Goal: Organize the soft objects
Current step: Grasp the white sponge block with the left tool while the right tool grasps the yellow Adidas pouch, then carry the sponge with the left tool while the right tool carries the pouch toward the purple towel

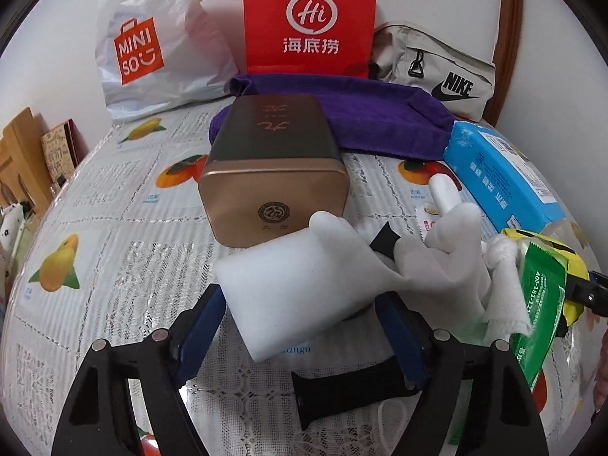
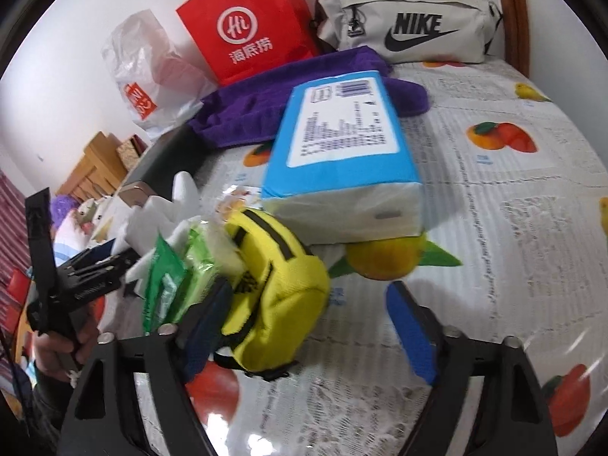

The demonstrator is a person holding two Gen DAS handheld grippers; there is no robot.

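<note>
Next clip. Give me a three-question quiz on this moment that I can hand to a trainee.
1. True or false: the red bag stands between the Miniso bag and the Nike pouch.
2. What lies between the left gripper's fingers? A. foam block B. tin C. tissue pack
3. Short answer: which thing lies closest to the right gripper's fingers?
Key: 1 true; 2 A; 3 the yellow pouch.
</note>
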